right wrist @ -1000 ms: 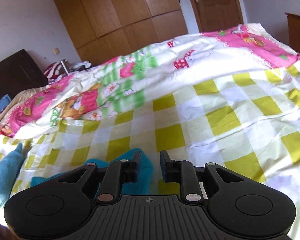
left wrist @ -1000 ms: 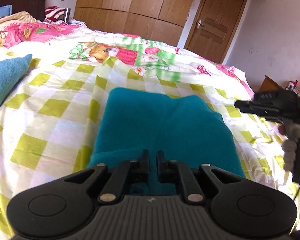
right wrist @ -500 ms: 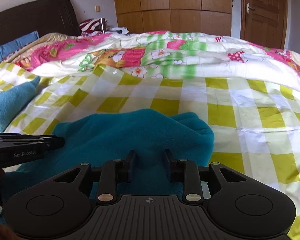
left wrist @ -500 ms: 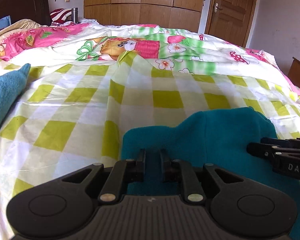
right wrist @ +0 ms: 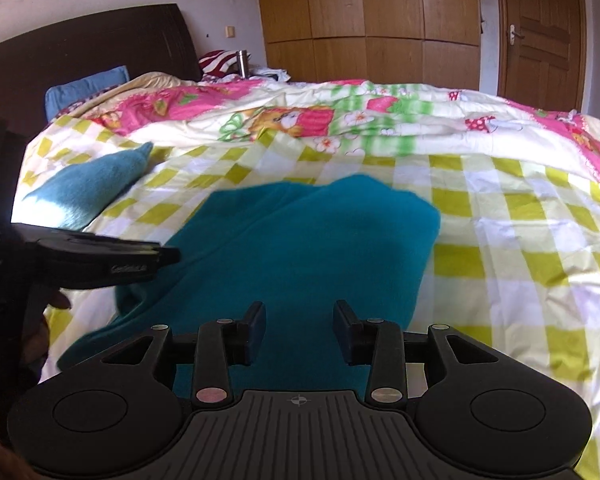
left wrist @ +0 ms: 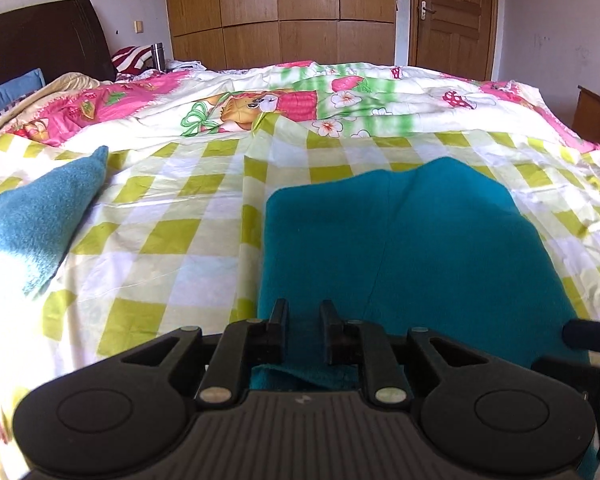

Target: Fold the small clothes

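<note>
A teal fleece garment (left wrist: 400, 240) lies flat on the checked bedsheet, its two rounded far ends pointing away from me; it also shows in the right wrist view (right wrist: 300, 248). My left gripper (left wrist: 303, 312) is over the garment's near left edge with a narrow gap between its fingers, and a fold of the teal cloth sits in that gap. My right gripper (right wrist: 299, 316) is open above the garment's near right part, with nothing between its fingers. The left gripper also shows from the side in the right wrist view (right wrist: 100, 258).
A second lighter blue fleece piece (left wrist: 40, 216) lies to the left on the sheet. A bright cartoon quilt (left wrist: 300, 108) is bunched across the far side of the bed. A dark headboard (right wrist: 80, 52), wardrobe and door stand beyond.
Both grippers have pulled back toward the near edge and the garment now lies spread out flat. The right gripper's fingers have opened wider.
</note>
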